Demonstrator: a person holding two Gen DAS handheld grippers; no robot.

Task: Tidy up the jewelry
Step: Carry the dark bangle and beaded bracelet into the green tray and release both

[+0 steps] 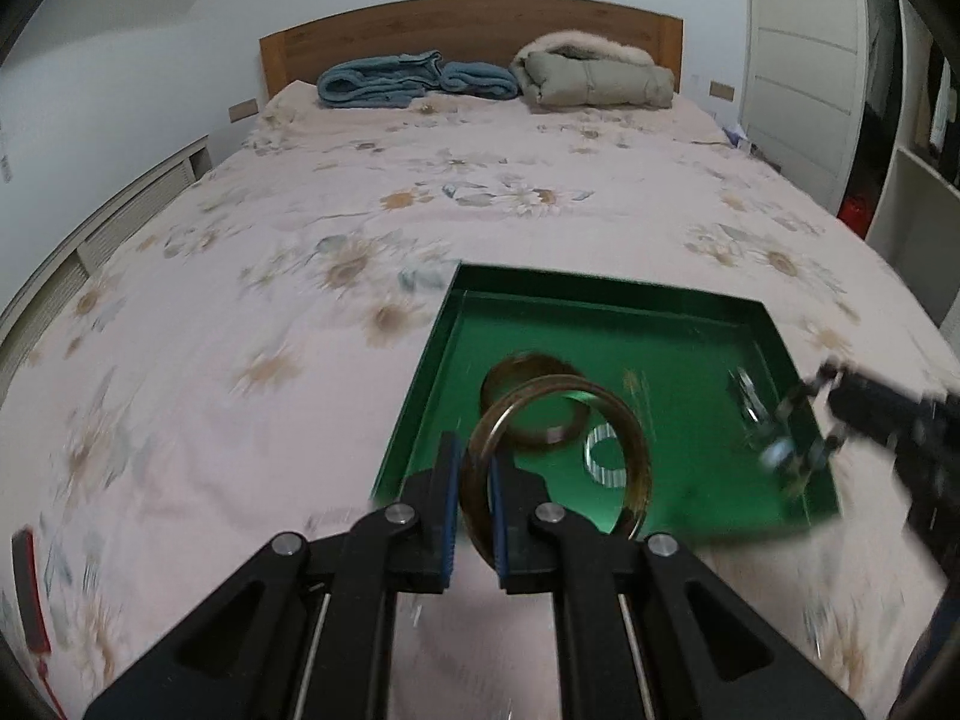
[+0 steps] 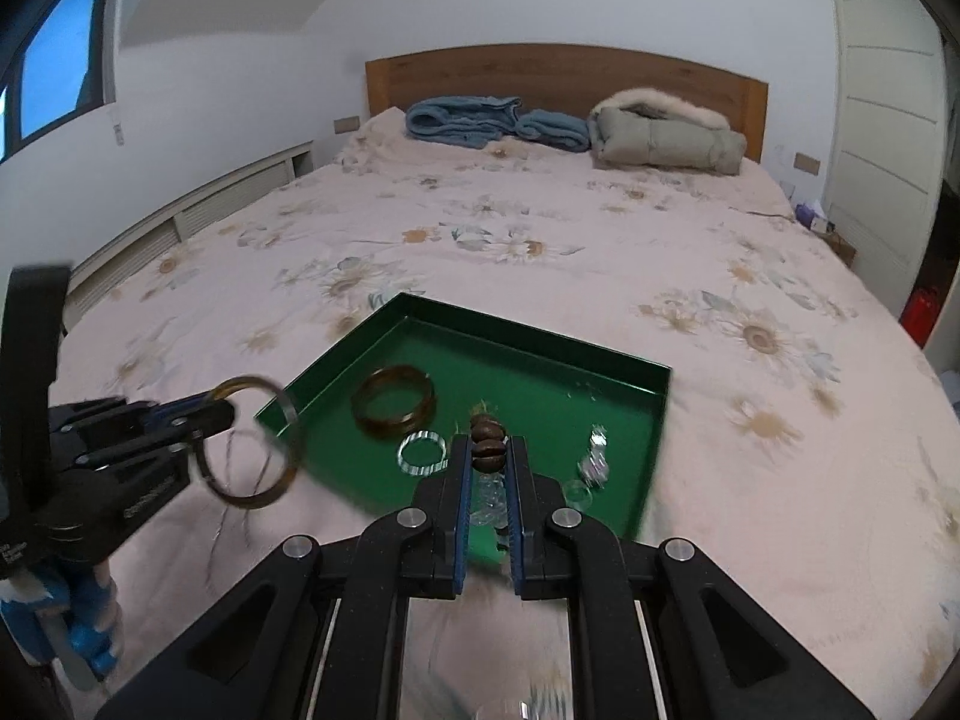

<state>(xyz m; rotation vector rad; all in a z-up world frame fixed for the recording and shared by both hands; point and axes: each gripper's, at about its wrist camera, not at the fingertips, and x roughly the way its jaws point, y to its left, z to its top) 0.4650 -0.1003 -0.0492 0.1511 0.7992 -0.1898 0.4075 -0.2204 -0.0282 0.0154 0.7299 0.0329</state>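
Observation:
A green tray lies on the flowered bed. In it are an amber bangle, a clear ring and small clear pieces. My left gripper is shut on a thin amber bangle, held over the tray's near left edge. My right gripper is shut on a string of brown and clear beads, over the tray's near right part.
Blue folded cloth and a beige padded jacket lie by the wooden headboard. A white wardrobe stands to the right. A radiator cover runs along the left wall.

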